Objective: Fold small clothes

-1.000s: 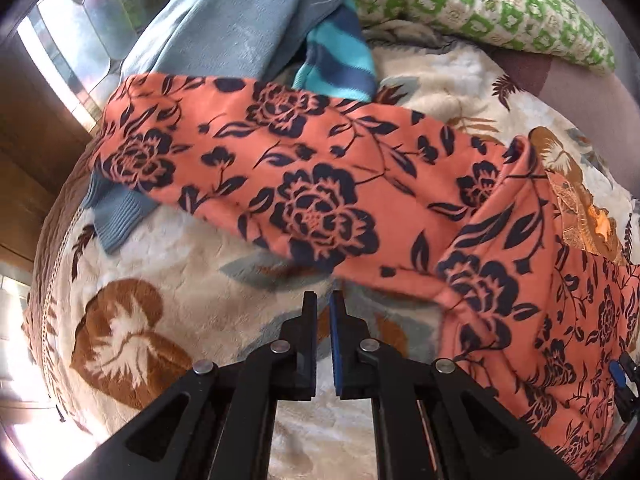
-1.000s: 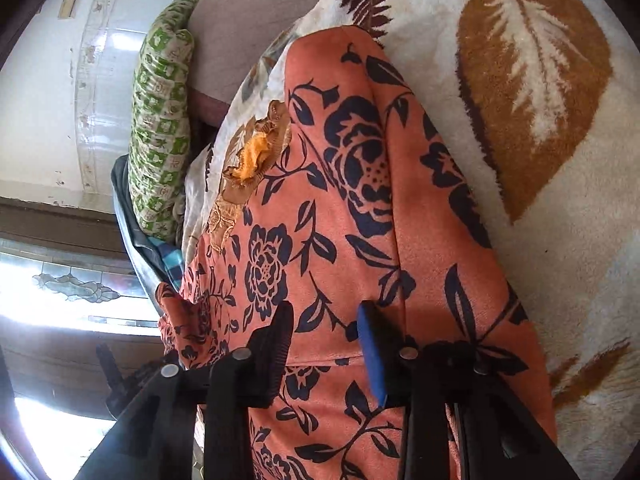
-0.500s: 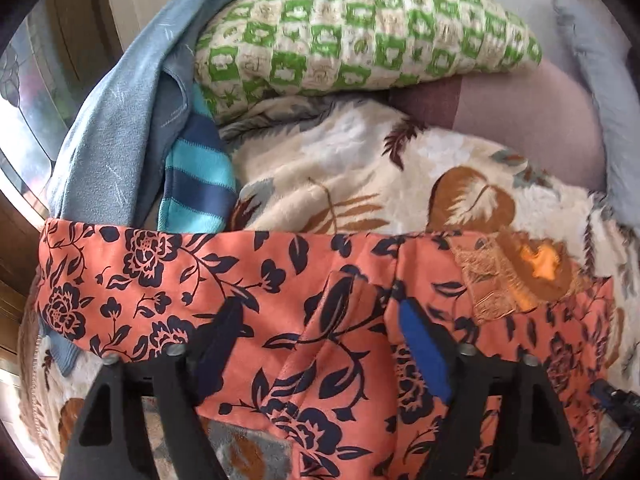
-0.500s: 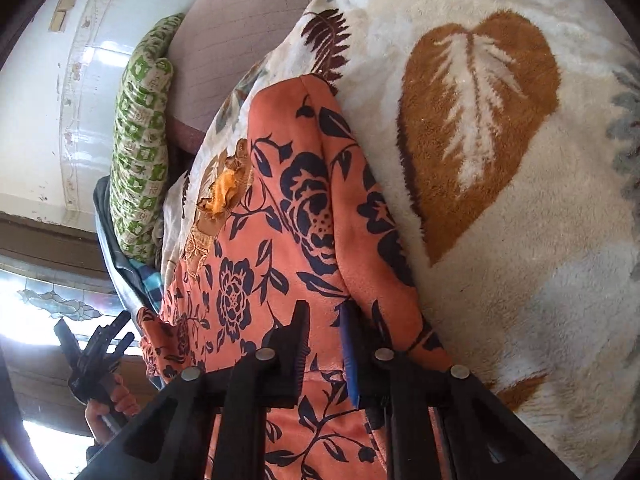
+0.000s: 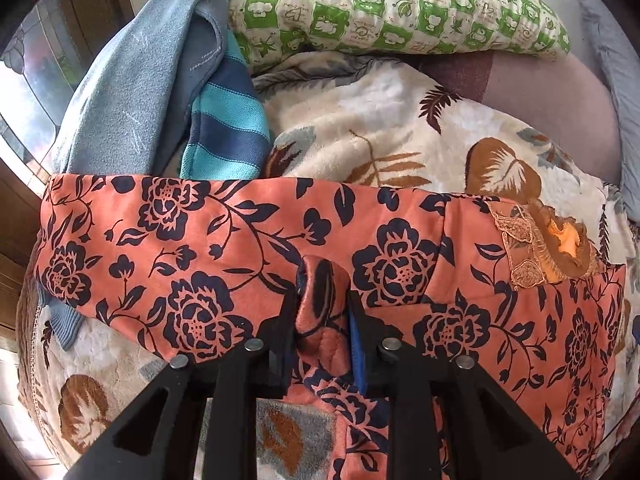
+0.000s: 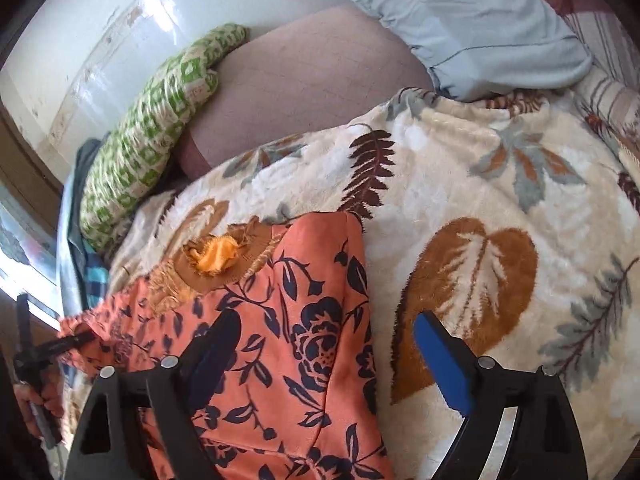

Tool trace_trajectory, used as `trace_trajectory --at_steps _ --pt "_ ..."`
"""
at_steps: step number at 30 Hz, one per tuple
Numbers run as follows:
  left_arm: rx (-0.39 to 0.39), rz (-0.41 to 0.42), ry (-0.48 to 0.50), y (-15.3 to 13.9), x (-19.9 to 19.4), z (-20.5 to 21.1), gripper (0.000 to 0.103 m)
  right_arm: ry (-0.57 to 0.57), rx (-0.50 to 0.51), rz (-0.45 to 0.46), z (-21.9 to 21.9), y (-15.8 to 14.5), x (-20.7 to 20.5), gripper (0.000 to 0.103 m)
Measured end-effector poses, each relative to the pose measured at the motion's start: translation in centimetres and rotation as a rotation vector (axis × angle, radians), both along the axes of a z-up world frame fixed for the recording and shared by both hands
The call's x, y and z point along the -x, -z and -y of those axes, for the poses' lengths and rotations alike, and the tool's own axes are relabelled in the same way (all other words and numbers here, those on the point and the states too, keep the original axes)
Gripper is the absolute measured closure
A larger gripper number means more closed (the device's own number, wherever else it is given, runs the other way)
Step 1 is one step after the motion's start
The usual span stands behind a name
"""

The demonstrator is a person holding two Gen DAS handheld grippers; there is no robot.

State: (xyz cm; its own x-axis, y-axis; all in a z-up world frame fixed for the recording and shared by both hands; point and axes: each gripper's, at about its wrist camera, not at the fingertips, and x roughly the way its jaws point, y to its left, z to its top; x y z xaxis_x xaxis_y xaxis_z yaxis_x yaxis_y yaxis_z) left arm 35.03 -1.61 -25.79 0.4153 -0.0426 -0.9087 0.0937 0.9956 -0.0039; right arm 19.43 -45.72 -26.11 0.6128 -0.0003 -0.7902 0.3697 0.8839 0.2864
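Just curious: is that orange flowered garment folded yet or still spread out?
Partly folded: the orange flowered garment shows doubled layers, a bunch pinched in the left gripper.

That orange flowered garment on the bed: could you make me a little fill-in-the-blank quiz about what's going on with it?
1. The left gripper pinches a fold of the orange floral garment, whose flowers are printed in dark ____.
2. The right gripper has its jaws ____, gripping nothing.
3. The garment lies on a cream blanket patterned with ____.
4. The pillow has a ____-and-cream check.

Missing words: blue; open; leaves; green
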Motion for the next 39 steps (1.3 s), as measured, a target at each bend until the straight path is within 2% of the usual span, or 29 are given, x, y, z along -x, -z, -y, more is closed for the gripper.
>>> trace_trajectory --at_steps 2,3,4,5,7,8,9,10,11,12,13,14,15,17,18,20,23,26,29,31,33,37,39 --pt "0.013 -0.001 -0.024 0.0 -0.2 -0.4 0.064 0.009 -0.035 -0.014 0.3 1.1 -1.0 0.014" --pt "0.027 0.003 -0.042 -0.1 -0.3 -0.7 0.052 0.022 -0.07 -0.021 0.6 1.8 -1.3 0.015" --pt "0.044 0.011 -0.057 -0.2 -0.3 -1.0 0.041 0.024 -0.1 -0.03 0.9 2.4 -1.6 0.019" --pt "0.057 0.018 -0.065 -0.3 -0.4 -1.2 0.038 0.014 -0.116 -0.043 1.0 3.0 -2.0 0.024" --pt "0.054 0.017 -0.064 -0.1 -0.9 -1.1 0.036 -0.018 -0.112 -0.074 0.7 4.1 -2.9 0.053" --pt "0.041 0.014 -0.061 0.1 -1.1 -0.9 0.036 -0.027 -0.1 -0.08 0.6 4.5 -3.0 0.061" --pt "0.028 0.013 -0.057 0.4 -1.2 -0.6 0.036 -0.022 -0.075 -0.086 0.6 4.7 -3.0 0.071" --pt "0.022 0.015 -0.048 0.5 -1.2 -0.3 0.051 -0.011 -0.072 -0.09 0.9 4.6 -2.9 0.081" --pt "0.014 0.011 -0.037 0.8 -1.3 0.2 0.062 0.01 -0.106 -0.076 1.6 4.3 -2.6 0.084" --pt "0.014 0.0 -0.025 1.0 -1.5 0.6 0.082 0.045 -0.132 -0.057 2.4 3.8 -2.0 0.091" --pt "0.018 0.002 -0.019 1.0 -1.5 1.1 0.082 0.082 -0.111 -0.037 3.2 3.2 -1.5 0.098" --pt "0.021 0.018 -0.013 0.7 -1.5 1.5 0.082 0.126 -0.027 -0.035 4.0 2.5 -0.9 0.103" --pt "0.023 0.033 -0.001 0.5 -1.6 2.1 0.084 0.164 0.033 -0.037 4.9 2.1 -0.2 0.103" --pt "0.028 0.065 0.029 -0.1 -1.4 3.0 0.084 0.235 -0.071 -0.045 7.9 2.7 1.1 0.103" --pt "0.017 0.074 0.043 -0.2 -1.3 3.2 0.084 0.261 -0.11 -0.011 8.8 2.5 1.8 0.103" --pt "-0.022 0.074 0.042 -0.1 -1.0 2.8 0.084 0.213 -0.143 0.105 8.6 0.8 2.3 0.103" --pt "-0.056 0.037 -0.014 0.8 -0.8 0.1 0.085 0.104 -0.209 0.19 6.6 -1.1 1.7 0.099" --pt "-0.025 -0.037 -0.058 1.6 -0.7 -2.5 0.082 0.023 -0.19 0.158 3.6 -1.0 0.4 0.099" --pt "-0.01 0.003 -0.116 0.5 0.0 -4.4 0.078 -0.088 -0.186 0.091 0.3 -0.5 -0.9 0.099" --pt "-0.014 0.04 -0.136 -0.4 0.5 -5.4 0.062 -0.151 -0.134 0.066 -1.7 -0.3 -1.7 0.099" --pt "0.015 0.053 -0.129 -0.9 1.1 -6.1 0.057 -0.175 -0.12 0.05 -2.5 0.0 -1.9 0.099" --pt "0.03 -0.001 -0.054 0.3 1.6 -5.0 0.045 -0.188 -0.205 0.073 -2.1 0.3 -1.2 0.099" --pt "0.051 -0.012 -0.044 0.7 1.6 -4.2 0.045 -0.22 -0.22 0.08 -2.4 0.1 -1.2 0.099"
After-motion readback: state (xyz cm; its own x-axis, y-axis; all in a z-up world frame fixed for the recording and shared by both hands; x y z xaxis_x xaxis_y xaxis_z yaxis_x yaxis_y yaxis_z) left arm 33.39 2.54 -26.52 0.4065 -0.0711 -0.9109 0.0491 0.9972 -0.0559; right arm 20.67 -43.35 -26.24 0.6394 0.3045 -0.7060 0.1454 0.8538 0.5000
